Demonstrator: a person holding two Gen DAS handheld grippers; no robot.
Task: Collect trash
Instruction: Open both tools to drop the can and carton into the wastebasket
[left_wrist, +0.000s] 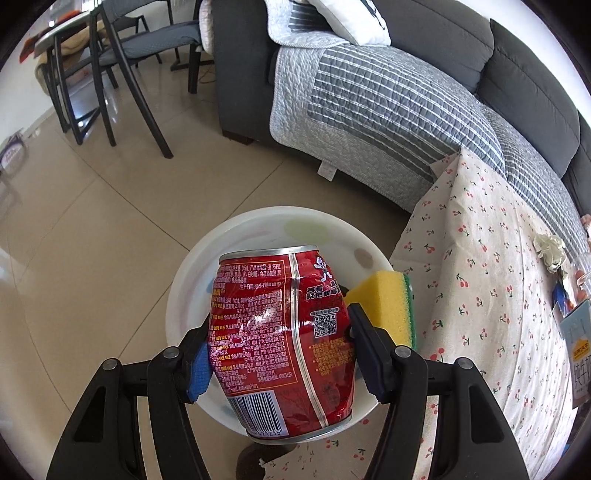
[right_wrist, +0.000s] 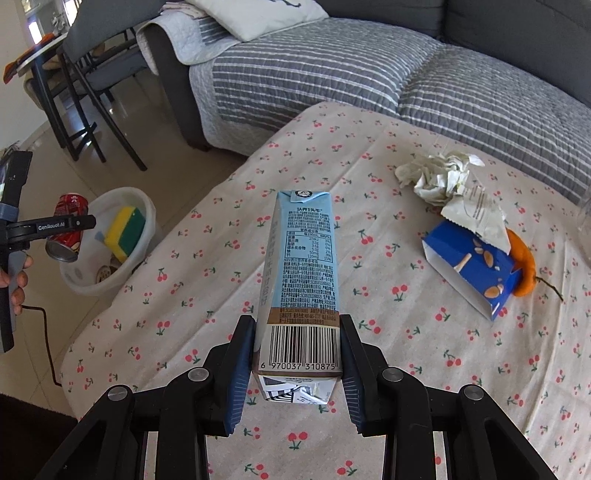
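Note:
My left gripper is shut on a crumpled red drink can, held above a white plastic basin on the floor. A yellow and green sponge lies in that basin. In the right wrist view the same can hangs over the basin beside the left gripper. My right gripper is shut on a light blue milk carton, held over the cherry-print tablecloth. Crumpled paper, an opened blue box and an orange peel lie on the cloth at the right.
A grey sofa with a striped quilt runs behind the table. Dark dining chairs and a table stand at the far left on the tiled floor. A person's hand holds the left gripper's handle, with a black cable trailing below.

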